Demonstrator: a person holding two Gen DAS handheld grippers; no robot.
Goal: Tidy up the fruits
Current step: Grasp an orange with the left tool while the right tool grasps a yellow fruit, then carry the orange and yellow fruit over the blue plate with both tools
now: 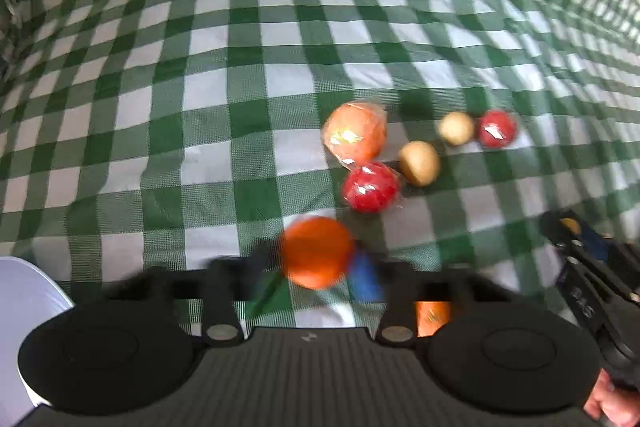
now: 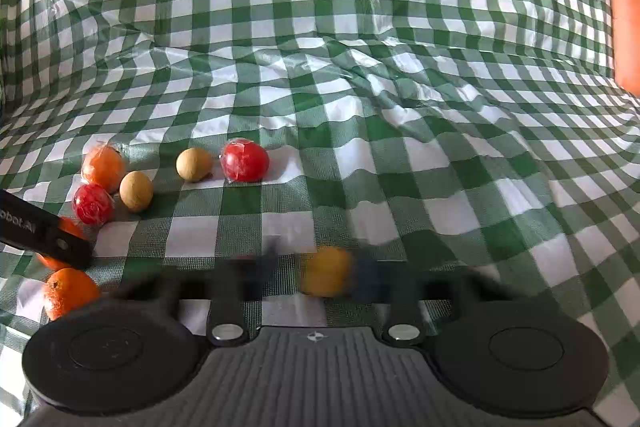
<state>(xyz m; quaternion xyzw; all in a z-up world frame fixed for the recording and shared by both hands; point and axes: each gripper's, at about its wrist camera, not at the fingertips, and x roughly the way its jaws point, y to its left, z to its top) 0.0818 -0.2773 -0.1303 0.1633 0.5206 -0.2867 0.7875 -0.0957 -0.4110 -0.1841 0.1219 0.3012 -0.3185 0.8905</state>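
Observation:
In the left wrist view my left gripper (image 1: 316, 263) is shut on an orange (image 1: 314, 251), blurred. Beyond it on the checked cloth lie a wrapped orange fruit (image 1: 356, 137), two wrapped red fruits (image 1: 370, 187) (image 1: 497, 128) and two tan round fruits (image 1: 419, 163) (image 1: 455, 127). My right gripper (image 2: 328, 277) is shut on a small yellow-orange fruit (image 2: 326, 275), blurred. In the right wrist view the same group lies at left: the wrapped orange fruit (image 2: 103, 167), red fruits (image 2: 93, 203) (image 2: 245, 161), tan fruits (image 2: 136, 191) (image 2: 194, 165), and another orange (image 2: 68, 293). The left gripper's arm (image 2: 44, 233) crosses there.
A green-and-white checked cloth (image 1: 200, 67) covers the whole surface, wrinkled at the back (image 2: 340, 67). A white container rim (image 1: 28, 307) sits at the lower left of the left wrist view. The right gripper's body (image 1: 592, 291) shows at right. An orange panel (image 2: 624, 19) stands far right.

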